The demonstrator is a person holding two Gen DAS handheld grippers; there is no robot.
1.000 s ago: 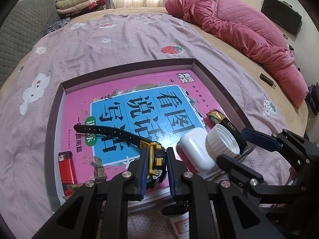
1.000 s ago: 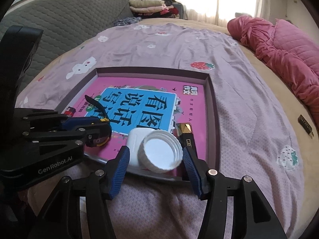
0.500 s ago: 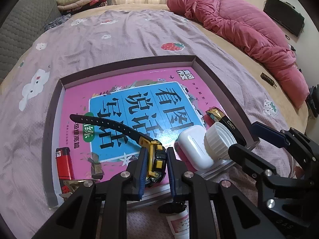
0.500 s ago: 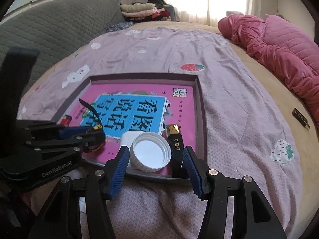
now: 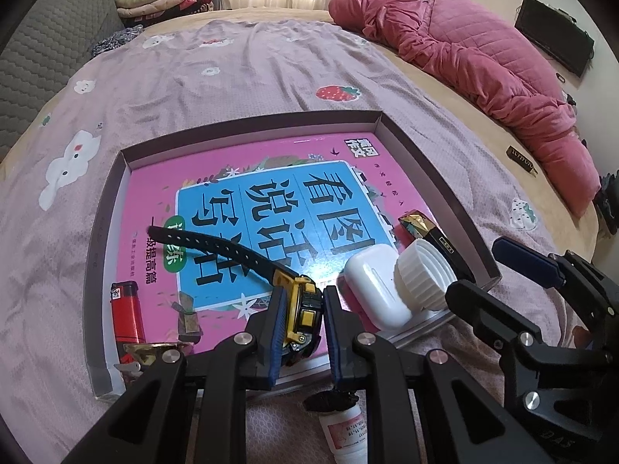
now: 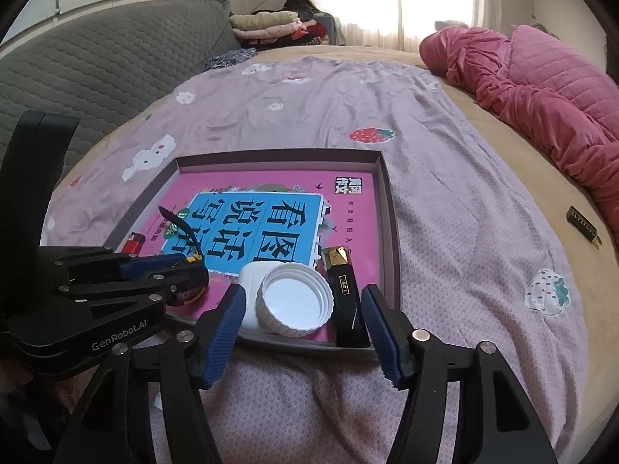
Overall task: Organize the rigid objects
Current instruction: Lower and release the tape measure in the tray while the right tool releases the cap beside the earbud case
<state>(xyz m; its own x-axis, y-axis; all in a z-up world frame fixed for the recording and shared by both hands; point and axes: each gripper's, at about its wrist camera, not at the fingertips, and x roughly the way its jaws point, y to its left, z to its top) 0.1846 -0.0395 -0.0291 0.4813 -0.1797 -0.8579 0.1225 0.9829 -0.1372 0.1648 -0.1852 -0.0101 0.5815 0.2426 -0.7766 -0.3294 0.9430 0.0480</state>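
A shallow grey box tray (image 5: 433, 162) (image 6: 390, 208) lies on the bed with a pink book (image 5: 240, 178) in it. My left gripper (image 5: 303, 321) is shut on a yellow-and-black watch (image 5: 303, 309), its strap (image 5: 216, 243) reaching left over the book. A white earbud case (image 5: 375, 286), a white bottle cap (image 5: 423, 278) (image 6: 296, 301), a black-and-gold lighter (image 6: 346, 290) and a red lighter (image 5: 125, 313) lie in the tray. My right gripper (image 6: 303, 321) is open, pulled back at the tray's near edge around the cap and black lighter.
A small white tube (image 5: 344, 429) lies on the bedspread below my left gripper. A dark stick-shaped item (image 6: 582, 226) lies on the bed at right. A pink quilt (image 5: 483, 62) is bunched at the far right, folded clothes (image 6: 271, 25) at the back.
My right gripper has drawn back toward the tray's near edge, leaving the white cap lying in the tray. My left gripper keeps its hold on the watch, nearly still.
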